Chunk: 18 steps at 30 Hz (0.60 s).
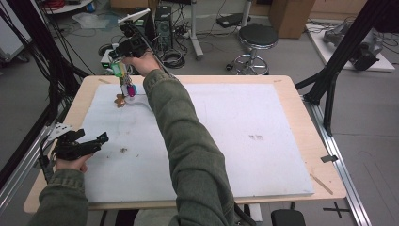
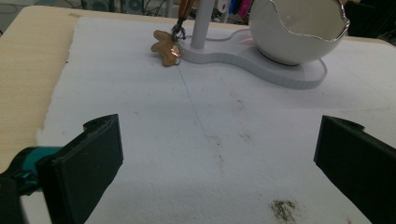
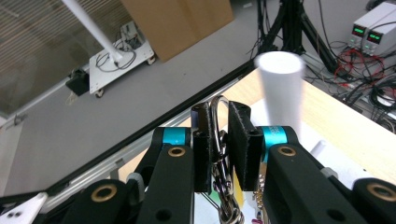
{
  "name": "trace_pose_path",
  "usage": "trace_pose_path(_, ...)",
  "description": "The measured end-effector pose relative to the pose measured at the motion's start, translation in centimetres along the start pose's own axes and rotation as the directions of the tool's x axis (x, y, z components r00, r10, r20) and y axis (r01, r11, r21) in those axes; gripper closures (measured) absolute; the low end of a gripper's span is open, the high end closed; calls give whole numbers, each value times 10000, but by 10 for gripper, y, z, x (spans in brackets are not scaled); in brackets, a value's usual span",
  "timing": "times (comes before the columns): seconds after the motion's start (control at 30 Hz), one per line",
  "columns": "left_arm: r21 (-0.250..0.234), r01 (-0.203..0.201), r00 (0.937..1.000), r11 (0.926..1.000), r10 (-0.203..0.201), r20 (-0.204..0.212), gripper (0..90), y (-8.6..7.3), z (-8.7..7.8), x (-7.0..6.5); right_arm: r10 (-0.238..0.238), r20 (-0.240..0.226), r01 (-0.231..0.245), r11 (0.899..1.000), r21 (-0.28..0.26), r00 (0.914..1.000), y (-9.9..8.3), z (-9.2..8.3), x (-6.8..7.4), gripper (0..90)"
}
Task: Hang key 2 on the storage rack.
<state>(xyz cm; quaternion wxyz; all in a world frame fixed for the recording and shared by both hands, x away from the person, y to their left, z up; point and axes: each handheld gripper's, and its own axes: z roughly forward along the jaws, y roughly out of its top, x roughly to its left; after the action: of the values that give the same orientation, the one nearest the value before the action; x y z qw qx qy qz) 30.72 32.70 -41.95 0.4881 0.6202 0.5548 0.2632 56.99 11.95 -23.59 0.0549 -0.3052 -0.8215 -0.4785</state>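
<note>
My right gripper (image 3: 219, 114) is shut on the silver ring of a keychain (image 3: 218, 122). In the high view it (image 1: 117, 60) is held over the far left of the table, and the keychain's green and pink charms (image 1: 126, 81) hang below it. A gingerbread-shaped charm (image 2: 166, 46) on a brown strap touches the white mat (image 1: 244, 117). Just beside the jaws rises the white pole (image 3: 280, 84) of a stand (image 2: 261, 65) that carries an egg-shaped bowl (image 2: 299, 32). My left gripper (image 1: 99, 140) rests at the near left, open, with nothing between its fingers (image 2: 100, 149).
The mat covers most of the wooden table (image 1: 301, 99) and has small dirt stains (image 2: 282, 209). My right forearm (image 1: 183, 141) crosses the mat's middle. A stool (image 1: 256, 40), cables and boxes stand on the floor beyond the far edge.
</note>
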Motion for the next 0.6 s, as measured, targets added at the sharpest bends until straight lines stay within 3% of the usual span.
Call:
trace_pose_path(0.2,8,57,10000,10000,-57,41,17,0,1,1,224,55,-224,9997,-6,9997,-2,2,-8,788)
trace_pose_path(0.27,20,49,10000,10000,-49,19,17,0,1,1,243,41,-243,9997,-12,9997,-2,0,-6,718)
trace_pose_path(0.53,20,50,10000,10000,-50,54,17,0,2,0,-146,-338,136,9995,-282,9993,-2,-22,0,295)
trace_pose_path(0.6,9,142,9999,9999,-143,88,17,0,2,0,-420,-209,417,9990,-143,9989,-5,-26,2,86)
